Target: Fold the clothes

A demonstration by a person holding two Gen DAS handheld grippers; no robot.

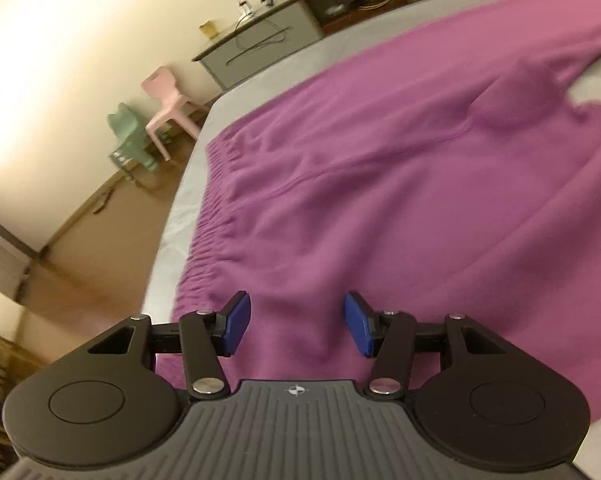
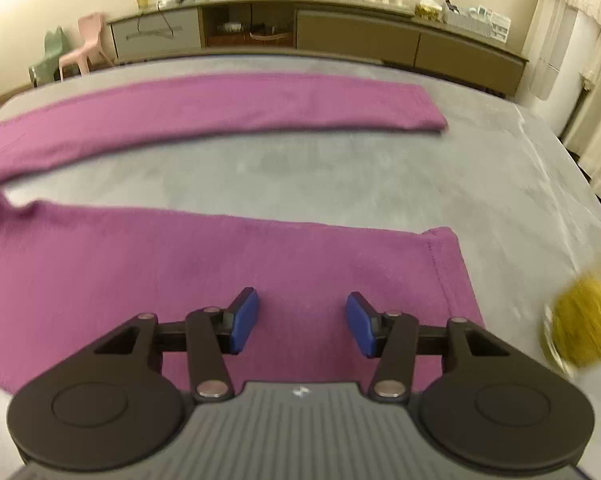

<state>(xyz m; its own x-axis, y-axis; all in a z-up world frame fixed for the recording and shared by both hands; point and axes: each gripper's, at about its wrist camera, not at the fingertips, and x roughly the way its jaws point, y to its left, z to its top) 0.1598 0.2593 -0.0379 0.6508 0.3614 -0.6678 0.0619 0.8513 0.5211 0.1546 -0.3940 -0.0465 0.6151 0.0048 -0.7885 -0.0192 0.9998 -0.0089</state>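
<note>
Purple trousers [image 1: 380, 168] lie spread flat on a grey bed [image 2: 340, 168]. In the left wrist view the gathered waistband [image 1: 216, 208] runs along the bed's left edge, and my left gripper [image 1: 297, 322] hovers open over the cloth just inside it, nothing between its blue pads. In the right wrist view the two legs lie apart: the far leg [image 2: 240, 104] stretches across the bed, the near leg [image 2: 220, 256] ends in a hem [image 2: 444, 264]. My right gripper [image 2: 302, 324] is open above the near leg close to that hem, pads clear of the fabric.
A long low cabinet [image 2: 340, 36] with glasses, a fruit plate and small items stands against the far wall. A pink chair [image 2: 84, 44] and a green chair [image 2: 48, 56] stand left of it. A blurred yellow object [image 2: 580, 324] is at the bed's right edge. Curtains hang at right.
</note>
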